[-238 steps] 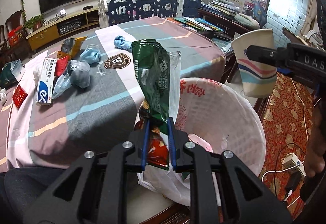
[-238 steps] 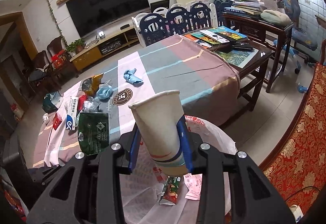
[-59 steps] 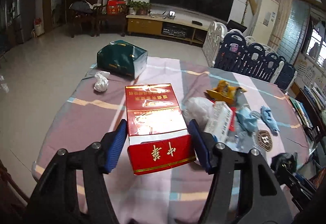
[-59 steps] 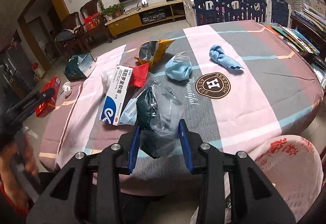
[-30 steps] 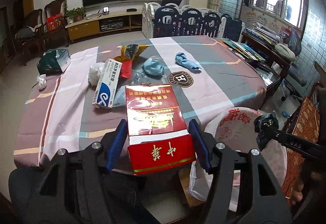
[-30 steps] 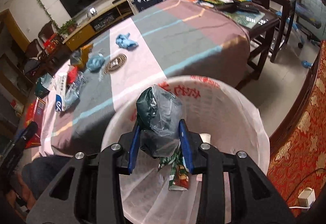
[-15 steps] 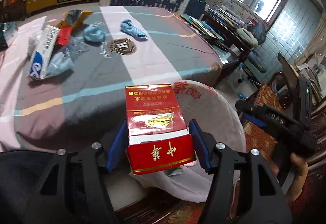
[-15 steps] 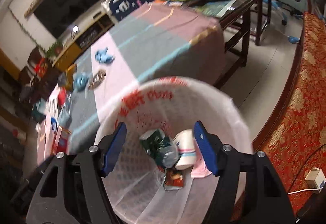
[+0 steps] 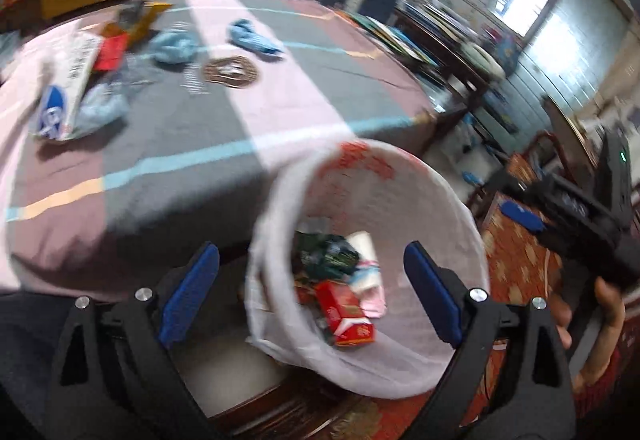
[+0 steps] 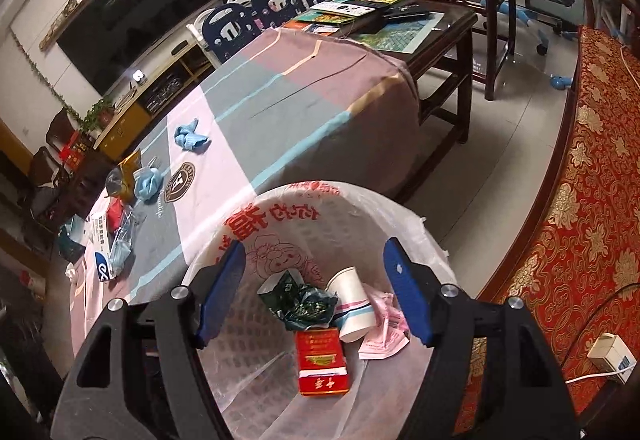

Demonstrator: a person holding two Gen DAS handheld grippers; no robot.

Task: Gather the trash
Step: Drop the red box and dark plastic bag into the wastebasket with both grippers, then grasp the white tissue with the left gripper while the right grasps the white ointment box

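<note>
Red and glossy, the cigarette carton lies at the bottom of the white lined waste basket, free of both grippers. Just beyond it in the basket sit a crumpled dark green wrapper, a paper cup on its side and some pink paper touching the cup.

Above the basket the left gripper hangs with its blue pads far apart; its jaws are opening and nothing is between them but the view down into the basket. The right gripper also stands spread over the basket mouth, its jaws wide and holding nothing.

Beside the basket is the table under a striped cloth. More litter lies on it, well apart from the basket: a white and blue box, a red packet, a yellow bag and two bunched blue cloths. In the left view a hand grips the right gripper's handle at the right edge.
</note>
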